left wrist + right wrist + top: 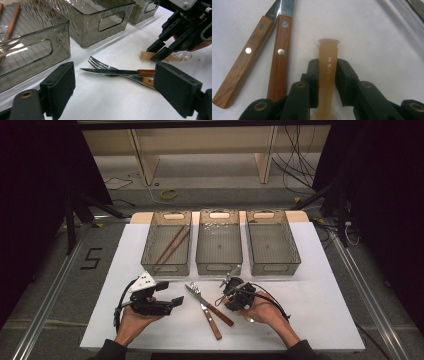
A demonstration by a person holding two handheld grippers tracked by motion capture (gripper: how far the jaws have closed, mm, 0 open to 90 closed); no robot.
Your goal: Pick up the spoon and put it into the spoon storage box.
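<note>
Table [310, 320]: white, matt, flat.
Spoon [327, 75]: translucent beige stem, flared end, near front edge beside wooden-handled cutlery.
Right gripper [327, 72]: black fingers clamp the stem.
Left gripper [112, 87]: fingers spread, empty.

Three cameras are covering one white table [310, 320]: one from above, two riding low on the hand-held grippers.

The high view is looking forward and down from the person's near side, taking in the whole table and the three bins [219, 242] at its far edge. The left gripper view is sitting close to the tabletop, facing right across the fork and knife [117, 72] toward the right gripper [160, 51]. The right gripper view is pointing steeply down, very near, sharing the wooden handles [278, 55] with both other views.
</note>
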